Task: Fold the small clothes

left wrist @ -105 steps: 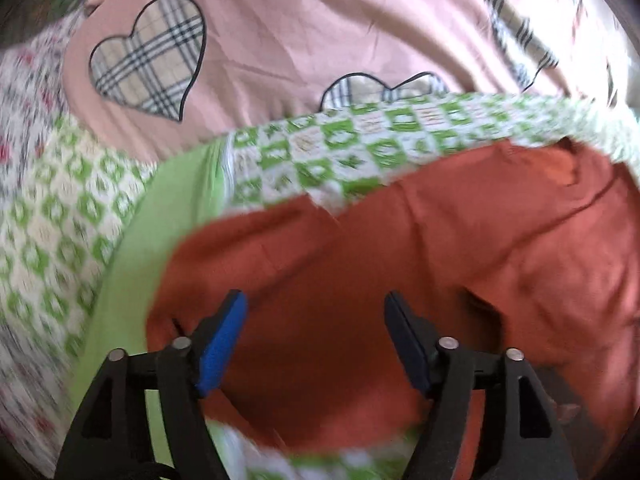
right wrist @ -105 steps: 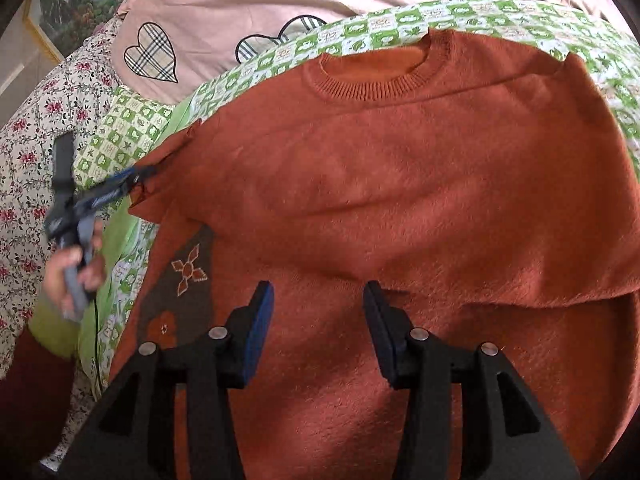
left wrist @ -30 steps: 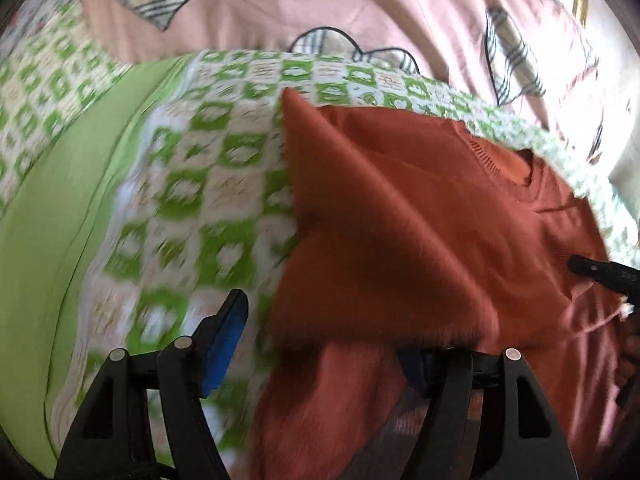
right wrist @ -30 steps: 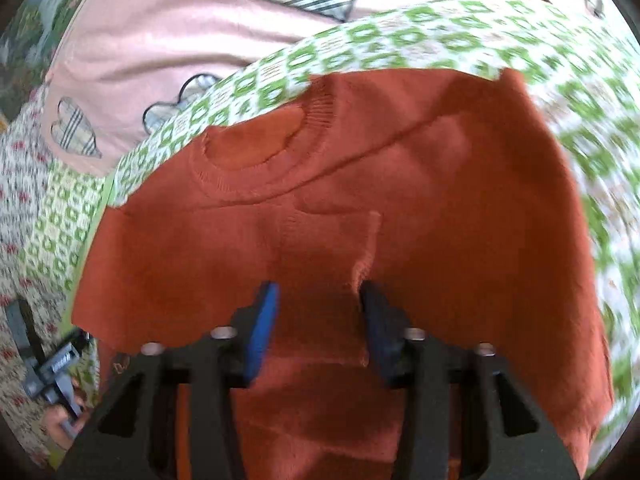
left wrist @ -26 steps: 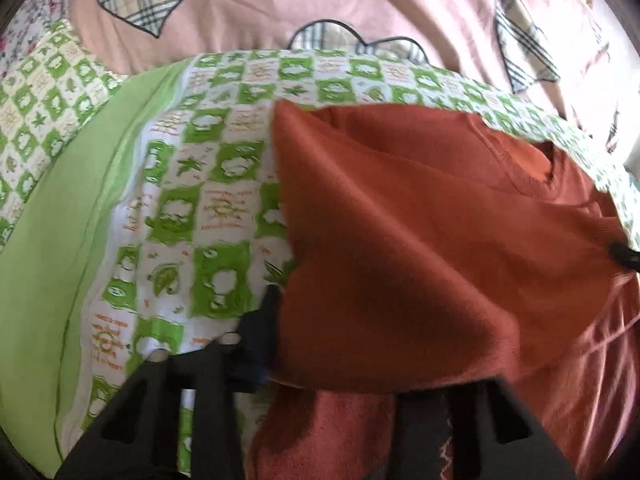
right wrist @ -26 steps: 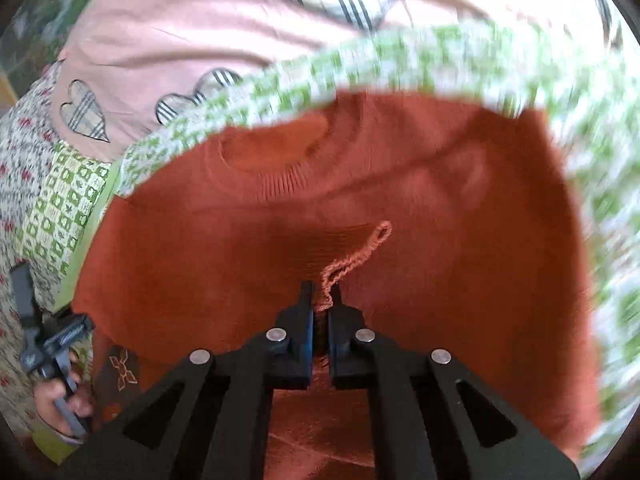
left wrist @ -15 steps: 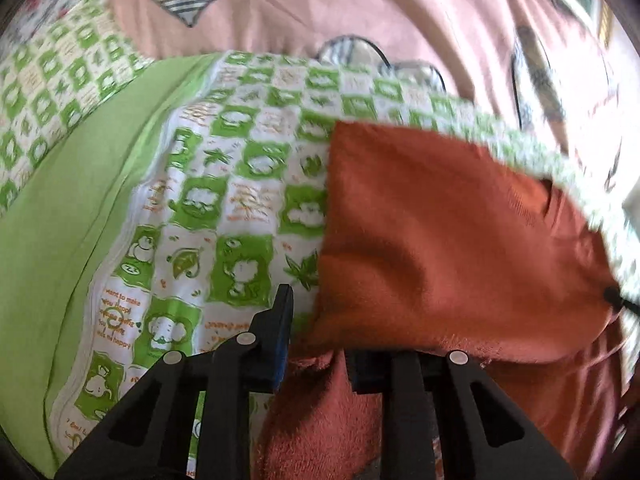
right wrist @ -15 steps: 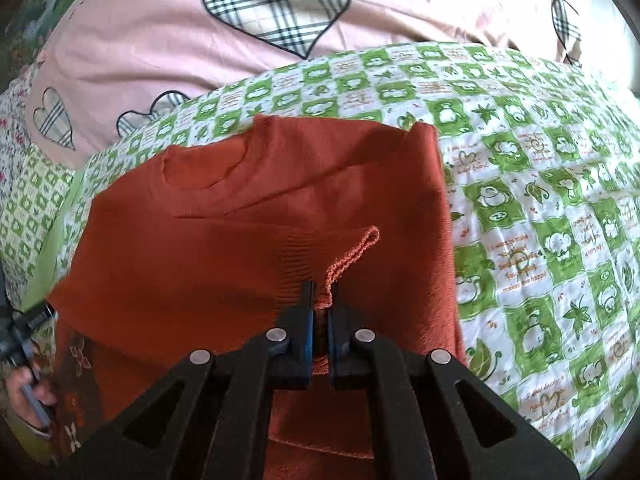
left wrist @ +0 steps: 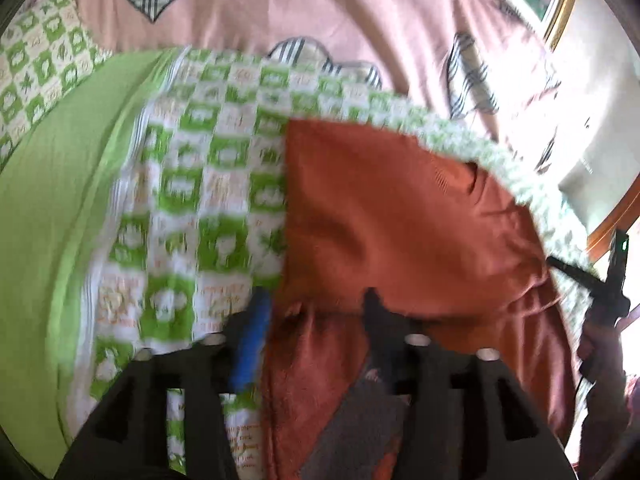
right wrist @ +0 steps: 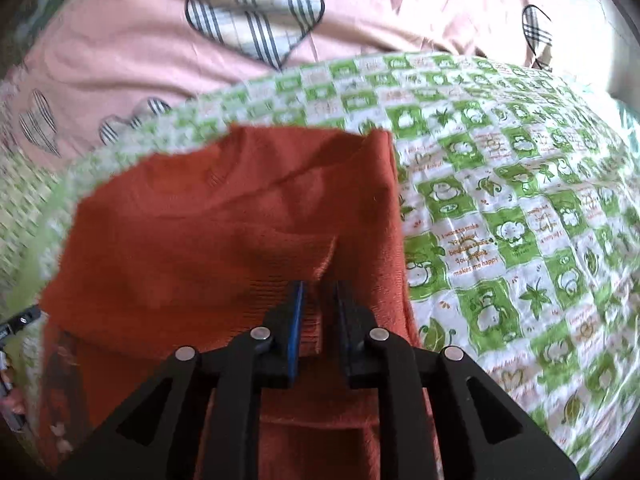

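An orange knit sweater [left wrist: 400, 220] lies on a green checked quilt [left wrist: 200, 200] with both sides folded inward. In the left wrist view my left gripper [left wrist: 314, 320] hangs over its left folded edge. The jaws are opening wide, with fabric lying loose between them. In the right wrist view the sweater [right wrist: 220, 220] shows a ribbed cuff [right wrist: 316, 264] lying on its body. My right gripper [right wrist: 320, 300] is opening there; the cuff sits between the parted pads, which do not squeeze it. The picture is blurred.
Pink bedding with plaid hearts [right wrist: 120, 60] lies behind the quilt [right wrist: 500, 200]. A plain green band [left wrist: 52, 200] runs along the quilt's left side. A gold picture frame [left wrist: 560, 8] and a wooden edge [left wrist: 612, 220] show at the right. A hand [left wrist: 600, 352] holds the other gripper there.
The sweater, spread flat earlier, now has both sides folded in. Both grippers, shut on fabric half a second ago, have parted their jaws and drawn back a little.
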{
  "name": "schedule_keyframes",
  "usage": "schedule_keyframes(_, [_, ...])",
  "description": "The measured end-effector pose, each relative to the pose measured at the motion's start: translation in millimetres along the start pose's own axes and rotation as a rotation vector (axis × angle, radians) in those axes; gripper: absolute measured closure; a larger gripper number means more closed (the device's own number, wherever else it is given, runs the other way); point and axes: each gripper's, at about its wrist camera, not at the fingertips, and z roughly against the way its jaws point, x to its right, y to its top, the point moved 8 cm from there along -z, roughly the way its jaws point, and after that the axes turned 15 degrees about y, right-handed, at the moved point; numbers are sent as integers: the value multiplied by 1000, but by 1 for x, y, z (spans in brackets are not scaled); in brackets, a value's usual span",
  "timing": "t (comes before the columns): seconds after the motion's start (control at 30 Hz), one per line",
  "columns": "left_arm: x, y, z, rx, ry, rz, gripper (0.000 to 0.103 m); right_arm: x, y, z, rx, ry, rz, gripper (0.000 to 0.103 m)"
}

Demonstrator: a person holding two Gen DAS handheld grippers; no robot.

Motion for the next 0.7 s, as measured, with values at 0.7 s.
schedule_keyframes(0.7, [17,-40,-13,-79,137,-117,44,-29,-49,23,-164,52,99,82])
